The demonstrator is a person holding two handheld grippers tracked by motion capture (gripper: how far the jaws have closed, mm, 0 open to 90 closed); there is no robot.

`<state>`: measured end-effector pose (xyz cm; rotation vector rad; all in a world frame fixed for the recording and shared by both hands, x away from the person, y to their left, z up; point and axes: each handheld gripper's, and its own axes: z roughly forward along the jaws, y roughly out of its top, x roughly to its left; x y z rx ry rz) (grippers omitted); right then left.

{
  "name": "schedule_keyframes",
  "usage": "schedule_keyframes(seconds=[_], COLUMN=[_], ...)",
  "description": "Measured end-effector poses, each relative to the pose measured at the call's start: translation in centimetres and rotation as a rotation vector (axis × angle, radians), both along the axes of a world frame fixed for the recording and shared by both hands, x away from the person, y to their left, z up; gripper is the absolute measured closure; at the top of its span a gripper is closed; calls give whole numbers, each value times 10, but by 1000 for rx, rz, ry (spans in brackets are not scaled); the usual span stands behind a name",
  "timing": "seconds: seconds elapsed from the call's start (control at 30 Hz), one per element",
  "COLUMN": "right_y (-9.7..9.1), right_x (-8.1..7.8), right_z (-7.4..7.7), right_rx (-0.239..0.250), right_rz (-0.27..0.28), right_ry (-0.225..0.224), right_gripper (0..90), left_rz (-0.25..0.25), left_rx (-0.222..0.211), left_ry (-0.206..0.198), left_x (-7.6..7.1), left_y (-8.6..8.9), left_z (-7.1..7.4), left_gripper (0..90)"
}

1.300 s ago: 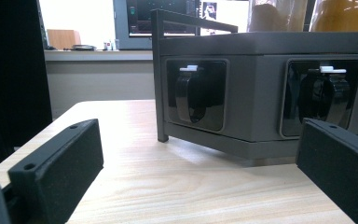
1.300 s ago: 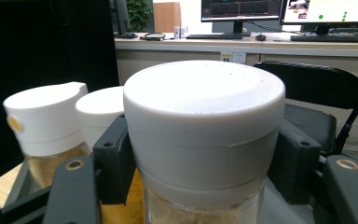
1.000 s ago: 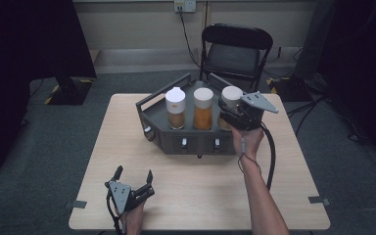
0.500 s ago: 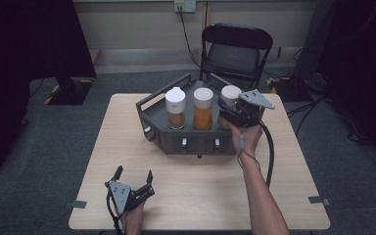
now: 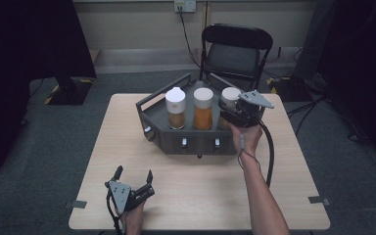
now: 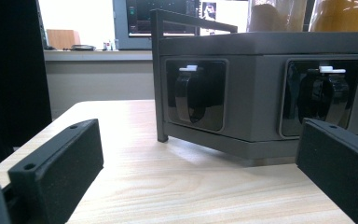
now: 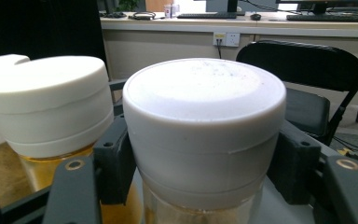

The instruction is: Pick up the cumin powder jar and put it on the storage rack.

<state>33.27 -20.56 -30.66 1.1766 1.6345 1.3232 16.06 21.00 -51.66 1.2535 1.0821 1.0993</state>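
Note:
Three white-capped jars stand in a dark grey tray (image 5: 149, 105) at the table's far side: a left jar (image 5: 175, 108), a middle jar (image 5: 203, 107) with orange contents, and a right jar (image 5: 230, 99). My right gripper (image 5: 227, 108) is shut on the right jar's white cap (image 7: 204, 126), a black pad (image 7: 115, 161) pressing on each side of it. My left gripper (image 5: 134, 175) rests open near the table's front edge, well short of the tray. Its black jaws stand wide apart with nothing between them, facing the tray's front wall (image 6: 261, 93).
A black folding chair (image 5: 237, 49) stands behind the table. The tray's front wall carries recessed black latches (image 6: 193, 95). Bare wooden tabletop (image 5: 200, 191) lies between the tray and the front edge. A cable (image 5: 270, 152) trails from the right gripper.

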Motion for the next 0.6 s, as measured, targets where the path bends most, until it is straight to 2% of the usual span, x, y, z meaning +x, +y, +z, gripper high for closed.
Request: schedule_keyframes(seconds=[0.6], right_y=[-2], right_x=[0], right_z=[-2], right_rx=[22], right_rz=[0], right_ry=[8], right_gripper=[330], left_rz=[1], left_rx=[0], left_ry=[0], left_x=[0], left_y=[0], left_z=[0], left_gripper=[3])
